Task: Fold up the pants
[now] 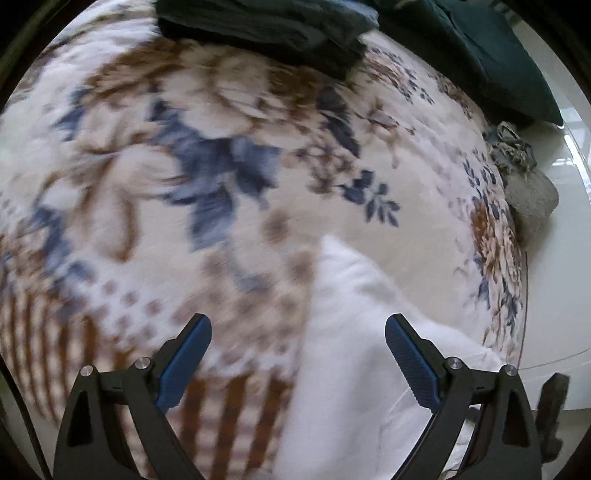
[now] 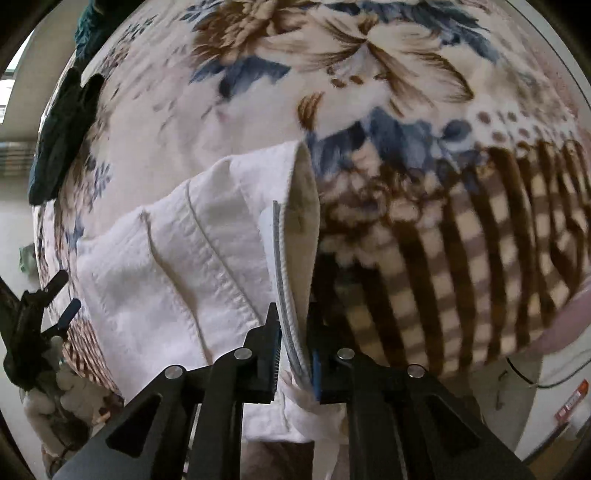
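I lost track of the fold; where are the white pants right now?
In the right wrist view the white pants lie on the flowered blanket, their hem edge between the right tool's fingers.

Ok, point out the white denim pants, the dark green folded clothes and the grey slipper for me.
White denim pants (image 2: 207,236): right wrist view, on the stitched seam panel.
Dark green folded clothes (image 1: 266,29): left wrist view, on the top fold.
Grey slipper (image 1: 532,192): left wrist view, on its fuzzy toe.

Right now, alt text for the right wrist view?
The right gripper pinches the zipper edge of white pants lying on a floral and plaid blanket. The left gripper shows at the left edge, dark green clothes beyond it.
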The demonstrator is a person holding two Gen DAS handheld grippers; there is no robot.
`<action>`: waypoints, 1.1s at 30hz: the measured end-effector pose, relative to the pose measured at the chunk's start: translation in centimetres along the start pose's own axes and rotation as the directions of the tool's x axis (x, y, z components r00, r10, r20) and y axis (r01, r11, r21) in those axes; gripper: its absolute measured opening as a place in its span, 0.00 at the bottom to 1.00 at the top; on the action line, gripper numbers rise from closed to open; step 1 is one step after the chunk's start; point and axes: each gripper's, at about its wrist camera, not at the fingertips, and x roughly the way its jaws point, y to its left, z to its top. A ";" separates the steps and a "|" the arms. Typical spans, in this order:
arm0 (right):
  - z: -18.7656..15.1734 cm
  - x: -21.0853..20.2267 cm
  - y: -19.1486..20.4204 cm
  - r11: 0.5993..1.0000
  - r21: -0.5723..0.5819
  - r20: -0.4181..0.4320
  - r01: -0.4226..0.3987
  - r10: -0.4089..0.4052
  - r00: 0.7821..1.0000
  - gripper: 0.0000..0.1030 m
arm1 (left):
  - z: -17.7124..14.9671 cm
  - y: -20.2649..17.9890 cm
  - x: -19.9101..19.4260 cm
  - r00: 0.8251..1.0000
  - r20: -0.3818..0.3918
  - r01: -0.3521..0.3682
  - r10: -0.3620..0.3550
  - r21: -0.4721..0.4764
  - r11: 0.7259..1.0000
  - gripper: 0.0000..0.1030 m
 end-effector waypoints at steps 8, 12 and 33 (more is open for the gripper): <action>0.8 -0.4 0.1 1.000 -0.021 0.037 -0.022 0.023 0.999 0.20 | 2.7 1.3 5.7 0.985 -0.110 0.127 -0.134 -0.070 0.989 0.24; 0.8 -0.7 -0.6 0.998 0.019 0.011 -0.058 0.058 0.998 0.53 | 1.7 4.1 4.7 0.950 -0.112 0.259 -0.292 -0.241 0.935 0.47; -4.6 1.6 -5.0 0.971 0.194 -0.030 -0.140 0.149 0.988 0.26 | -5.8 3.4 2.9 0.966 -0.152 0.191 -0.210 -0.129 0.973 0.35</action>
